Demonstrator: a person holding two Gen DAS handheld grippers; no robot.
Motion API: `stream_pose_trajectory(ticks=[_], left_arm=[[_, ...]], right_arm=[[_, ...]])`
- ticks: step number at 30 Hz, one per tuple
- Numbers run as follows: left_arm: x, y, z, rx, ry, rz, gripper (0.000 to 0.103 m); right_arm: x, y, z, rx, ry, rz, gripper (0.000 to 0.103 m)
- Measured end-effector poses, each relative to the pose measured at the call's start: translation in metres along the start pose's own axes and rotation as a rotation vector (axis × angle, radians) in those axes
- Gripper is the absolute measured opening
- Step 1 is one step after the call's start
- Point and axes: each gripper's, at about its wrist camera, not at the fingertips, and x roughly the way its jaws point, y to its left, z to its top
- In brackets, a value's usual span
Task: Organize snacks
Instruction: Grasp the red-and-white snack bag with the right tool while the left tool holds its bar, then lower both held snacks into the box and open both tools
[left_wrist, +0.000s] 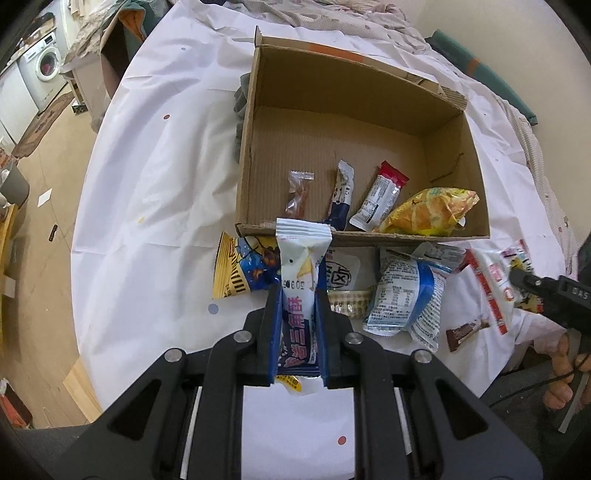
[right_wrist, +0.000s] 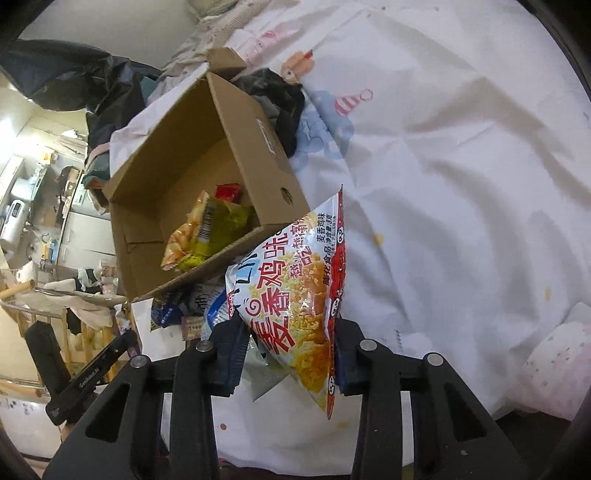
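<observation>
An open cardboard box (left_wrist: 369, 110) stands on the white sheet; it also shows in the right wrist view (right_wrist: 177, 155). Inside lie a clear brown packet (left_wrist: 298, 195), a blue-white stick (left_wrist: 341, 195), a red-topped bar (left_wrist: 380, 199) and a yellow bag (left_wrist: 428, 212). My left gripper (left_wrist: 297, 291) is shut on a white and blue snack packet (left_wrist: 301, 258), held just before the box's near wall. My right gripper (right_wrist: 291, 328) is shut on a red and yellow chicken-flavour snack bag (right_wrist: 295, 288), held beside the box's near corner.
Loose snacks lie on the sheet in front of the box: a yellow-blue bag (left_wrist: 240, 269), a blue-white packet (left_wrist: 406, 299), a small brown bar (left_wrist: 465, 330). Dark clothes (right_wrist: 277, 99) lie behind the box. The bed edge and floor (left_wrist: 48, 258) are at the left.
</observation>
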Motion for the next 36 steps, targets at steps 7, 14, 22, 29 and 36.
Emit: stream_pose_trajectory(ticks=[7, 14, 22, 29, 36], left_arm=[[-0.012, -0.007, -0.001, 0.043, -0.062, 0.017, 0.014], [-0.018, -0.004, -0.002, 0.045, -0.085, 0.02, 0.014], [-0.028, -0.003, -0.002, 0.033, -0.102, -0.008, 0.014], [-0.035, -0.006, 0.007, 0.032, -0.125, -0.025, 0.014], [-0.041, -0.014, 0.042, 0.089, -0.139, -0.024, 0.014]], right_arm=[[-0.053, 0.023, 0.0, -0.092, -0.246, 0.199, 0.039], [-0.037, 0.036, 0.003, -0.102, -0.214, 0.189, 0.039], [0.007, 0.065, 0.003, -0.174, -0.096, 0.084, 0.039], [0.043, 0.081, 0.025, -0.207, -0.016, 0.033, 0.039], [0.06, 0.093, 0.057, -0.226, -0.021, 0.06, 0.039]])
